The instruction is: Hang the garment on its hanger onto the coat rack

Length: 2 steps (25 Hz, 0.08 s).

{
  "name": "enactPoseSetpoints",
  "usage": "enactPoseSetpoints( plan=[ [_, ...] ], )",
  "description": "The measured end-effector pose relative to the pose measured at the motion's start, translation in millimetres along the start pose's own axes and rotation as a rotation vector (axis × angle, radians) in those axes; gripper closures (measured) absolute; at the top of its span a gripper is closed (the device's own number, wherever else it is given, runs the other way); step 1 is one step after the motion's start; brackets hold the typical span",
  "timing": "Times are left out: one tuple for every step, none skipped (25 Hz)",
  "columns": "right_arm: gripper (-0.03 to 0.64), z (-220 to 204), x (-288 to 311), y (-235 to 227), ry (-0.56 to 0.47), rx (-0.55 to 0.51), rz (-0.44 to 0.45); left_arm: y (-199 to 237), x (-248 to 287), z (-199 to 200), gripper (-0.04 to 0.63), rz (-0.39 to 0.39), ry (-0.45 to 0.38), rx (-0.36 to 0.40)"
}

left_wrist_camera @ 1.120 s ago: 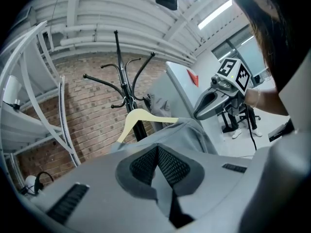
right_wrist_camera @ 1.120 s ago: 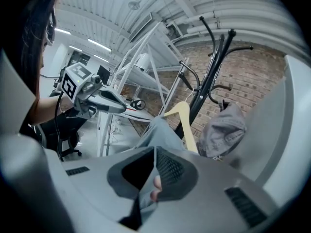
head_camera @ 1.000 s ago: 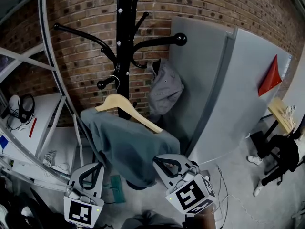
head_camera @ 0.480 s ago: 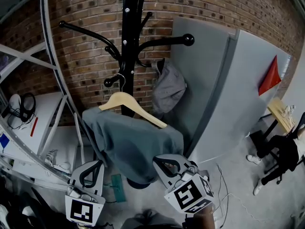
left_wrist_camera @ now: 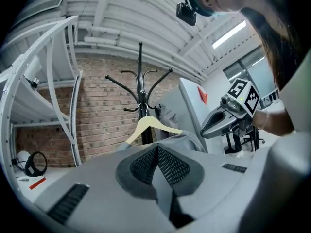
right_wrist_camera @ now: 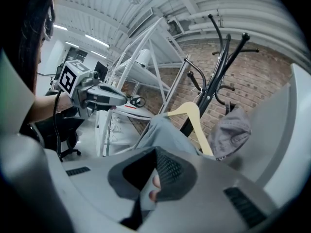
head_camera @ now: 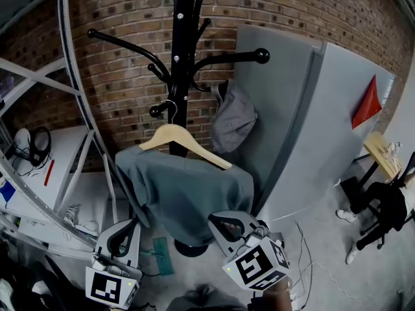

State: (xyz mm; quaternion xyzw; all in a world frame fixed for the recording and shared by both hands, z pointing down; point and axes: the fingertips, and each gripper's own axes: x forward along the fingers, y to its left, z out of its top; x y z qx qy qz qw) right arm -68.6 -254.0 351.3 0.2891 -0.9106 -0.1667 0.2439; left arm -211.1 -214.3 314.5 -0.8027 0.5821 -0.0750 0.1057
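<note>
Garment (head_camera: 188, 193): grey-green, draped over the hanger. It hangs ahead of both pairs of jaws, and its lower edge runs down into them.
Hanger (head_camera: 201, 150): wooden, above and beyond the jaws, between the two grippers. It is tilted, with the right end lower. Its wire hook sits just beside a low peg of the rack, but I cannot tell whether it rests on the peg.
Rack (head_camera: 183, 44): black upright pole straight beyond the hanger, farther from the jaws than the garment. Its pegs curve out well above them.
Left gripper (left_wrist_camera: 158, 148): jaws together, pinching a thin fold of the garment at its lower left edge.
Right gripper (right_wrist_camera: 156, 152): jaws together on the garment at its lower right edge.
Spacing: the two pairs of jaws are apart, one at each side of the garment's hem.
Cap (head_camera: 232, 118): grey, hangs on the rack to the right of the hanger, above and beyond the right jaws.
Panel (head_camera: 305, 109): grey, to the right of the right jaws, behind the cap.
Wall (head_camera: 117, 76): brick, behind the rack.
</note>
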Motion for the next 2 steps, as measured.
enactPoseSetpoints(
  plan=[
    [0.595, 0.3, 0.6, 1.6, 0.001, 0.001, 0.002, 1.7, -0.6, 1.9, 0.594, 0.008, -0.015, -0.002],
    [0.595, 0.6, 1.4, 3.2, 0.002, 0.002, 0.004, 3.7, -1.2, 4.0, 0.592, 0.017, -0.030, -0.004]
  ],
)
